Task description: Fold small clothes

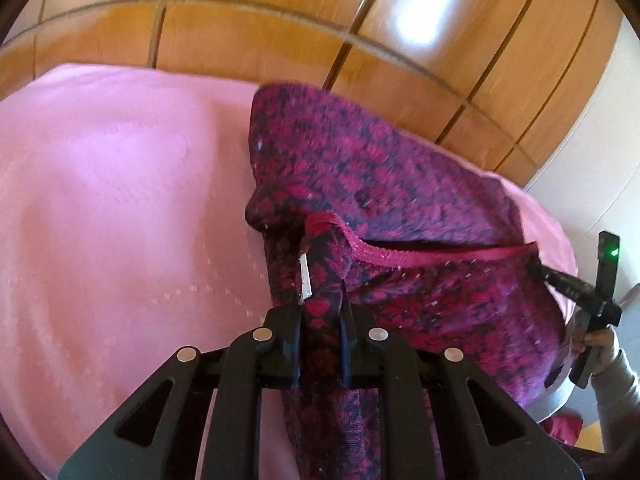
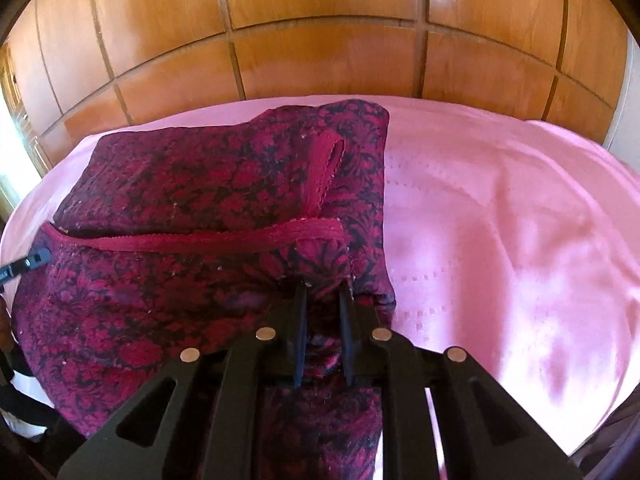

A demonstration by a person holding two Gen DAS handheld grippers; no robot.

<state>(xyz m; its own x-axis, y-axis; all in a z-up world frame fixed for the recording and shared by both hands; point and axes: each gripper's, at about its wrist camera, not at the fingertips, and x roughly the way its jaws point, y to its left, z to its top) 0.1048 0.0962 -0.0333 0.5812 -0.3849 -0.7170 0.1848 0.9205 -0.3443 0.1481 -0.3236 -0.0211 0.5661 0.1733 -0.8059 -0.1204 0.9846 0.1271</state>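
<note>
A dark red and purple floral garment [image 1: 400, 208] with red trim lies on a pink sheet [image 1: 120, 200]. My left gripper [image 1: 322, 312] is shut on one corner of it, next to a small white label [image 1: 305, 278], and holds that corner lifted. My right gripper [image 2: 323, 300] is shut on the other corner of the garment [image 2: 200, 200], also raised off the pink sheet [image 2: 500, 220]. The red-trimmed edge [image 2: 200, 238] stretches between the two grippers. The right gripper also shows at the right edge of the left wrist view [image 1: 568, 288].
A wooden panelled wardrobe [image 2: 320, 40] stands right behind the bed. The sheet's far edge runs along it. The pink sheet spreads to the left in the left view and to the right in the right view. A person's hand [image 1: 600, 348] holds the right gripper.
</note>
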